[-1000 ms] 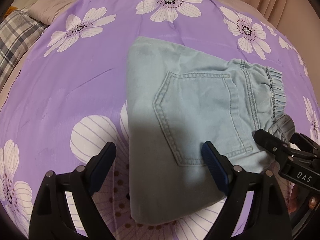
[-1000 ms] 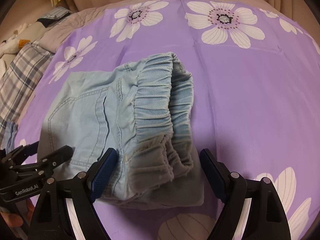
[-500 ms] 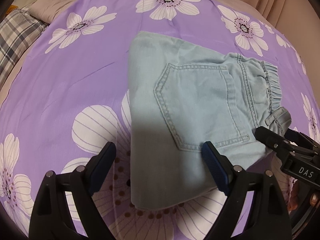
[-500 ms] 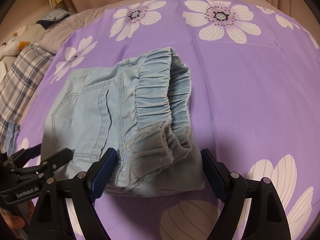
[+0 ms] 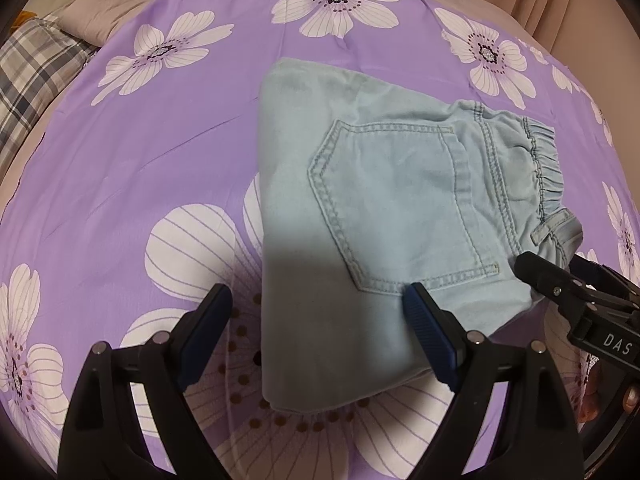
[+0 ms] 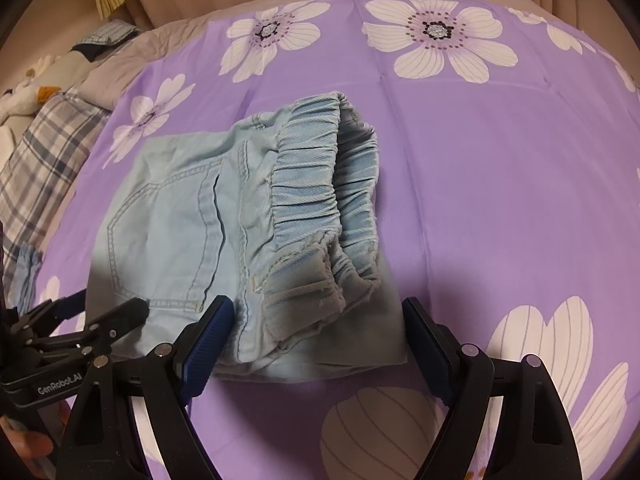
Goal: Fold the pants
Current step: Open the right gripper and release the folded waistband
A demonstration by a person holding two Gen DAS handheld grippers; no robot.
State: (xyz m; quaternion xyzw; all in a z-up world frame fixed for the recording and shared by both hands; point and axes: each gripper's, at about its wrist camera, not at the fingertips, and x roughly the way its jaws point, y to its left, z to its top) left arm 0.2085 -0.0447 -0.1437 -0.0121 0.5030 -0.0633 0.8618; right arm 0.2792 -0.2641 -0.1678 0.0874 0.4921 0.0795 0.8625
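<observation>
Pants [image 5: 384,216] of pale blue denim lie folded into a compact bundle on a purple bedsheet [image 5: 168,152] printed with large white flowers. The back pocket [image 5: 400,200] faces up on top of the fold, and the gathered elastic waistband [image 6: 320,200] forms the bundle's end nearest the right gripper, where the stacked layers bulge and gape a little. The left gripper [image 5: 318,324] hovers over the pants' near edge with its jaws spread wide; one blue-padded finger sits above the denim just below the pocket, the other above the bare sheet beside the pants, and nothing is pinched between them. The right gripper [image 6: 316,328] is likewise held wide apart, its fingers straddling the waistband end of the pants without pressing on the cloth. Each gripper shows at the edge of the other's view, flanking the pants' near side. A shadow falls across the part of the pants closest to both grippers. Beyond the pants, past the sheet's far-left edge, lies a plaid cloth [image 6: 44,160] on a beige cover.
</observation>
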